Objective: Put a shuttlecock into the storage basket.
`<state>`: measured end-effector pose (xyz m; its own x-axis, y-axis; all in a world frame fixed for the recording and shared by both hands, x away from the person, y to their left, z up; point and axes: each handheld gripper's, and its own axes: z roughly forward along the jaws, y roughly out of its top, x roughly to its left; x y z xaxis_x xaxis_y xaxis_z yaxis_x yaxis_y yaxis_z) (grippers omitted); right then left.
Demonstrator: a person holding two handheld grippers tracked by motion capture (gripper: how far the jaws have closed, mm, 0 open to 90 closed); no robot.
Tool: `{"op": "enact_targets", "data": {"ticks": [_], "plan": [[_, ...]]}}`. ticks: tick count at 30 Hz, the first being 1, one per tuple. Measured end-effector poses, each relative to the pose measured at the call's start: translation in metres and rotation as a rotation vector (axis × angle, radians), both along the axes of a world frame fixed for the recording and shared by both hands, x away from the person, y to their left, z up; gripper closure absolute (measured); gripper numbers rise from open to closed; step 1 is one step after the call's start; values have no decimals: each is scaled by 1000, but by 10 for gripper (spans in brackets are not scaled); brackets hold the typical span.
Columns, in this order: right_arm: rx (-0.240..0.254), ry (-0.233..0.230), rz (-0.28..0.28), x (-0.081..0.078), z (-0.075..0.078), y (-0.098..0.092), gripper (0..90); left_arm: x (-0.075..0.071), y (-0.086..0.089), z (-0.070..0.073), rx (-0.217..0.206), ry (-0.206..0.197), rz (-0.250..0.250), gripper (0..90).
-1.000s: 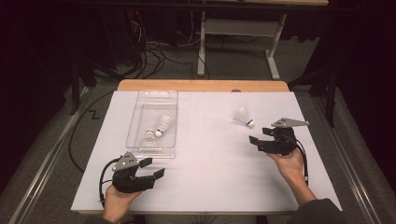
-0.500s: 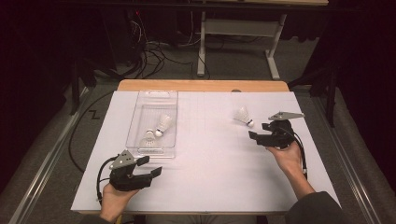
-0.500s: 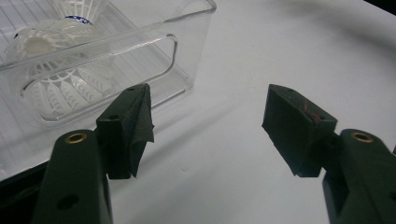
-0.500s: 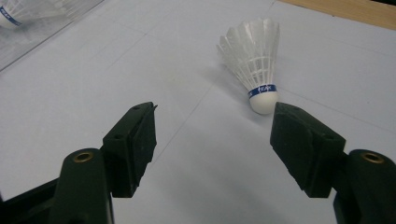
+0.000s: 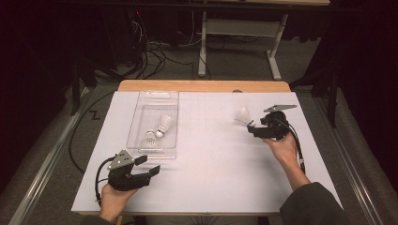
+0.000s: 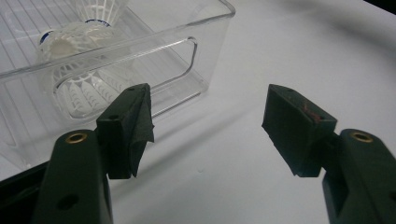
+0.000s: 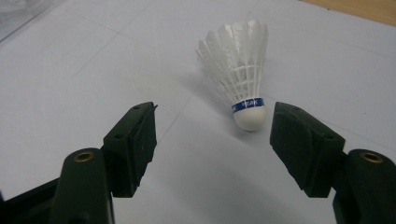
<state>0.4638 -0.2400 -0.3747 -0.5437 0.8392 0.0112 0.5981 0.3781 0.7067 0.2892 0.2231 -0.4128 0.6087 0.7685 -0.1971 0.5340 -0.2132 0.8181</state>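
One shuttlecock point(image 7: 243, 77) just ahead of right hand-held gripper point(image 7: 212, 135) (jaws apart)

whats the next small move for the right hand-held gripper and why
Probably ease the right hand-held gripper forward and a bit toward its right jaw, then close. Its jaws stand open, and the loose shuttlecock lies just ahead, cork end toward the gripper, close to the right jaw, not yet between the pads.

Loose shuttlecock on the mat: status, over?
Right gripper open, shuttlecock just ahead of its jaws, untouched. Left gripper open, empty, by clear bin. Nothing in the way.
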Motion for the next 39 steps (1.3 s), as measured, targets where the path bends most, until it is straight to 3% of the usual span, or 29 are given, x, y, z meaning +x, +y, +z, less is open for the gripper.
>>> {"op": "enact_targets", "data": {"ticks": [12,25,39], "plan": [[-78,73,-17,30,-7,8,341,2,2,-1,0,3,2,338],[-148,104,-52,52,-15,18,364,2,3,-1,-2,3,6,338],[-178,149,-75,68,-25,24,441,2,3,-1,6,5,-4,336]]}}
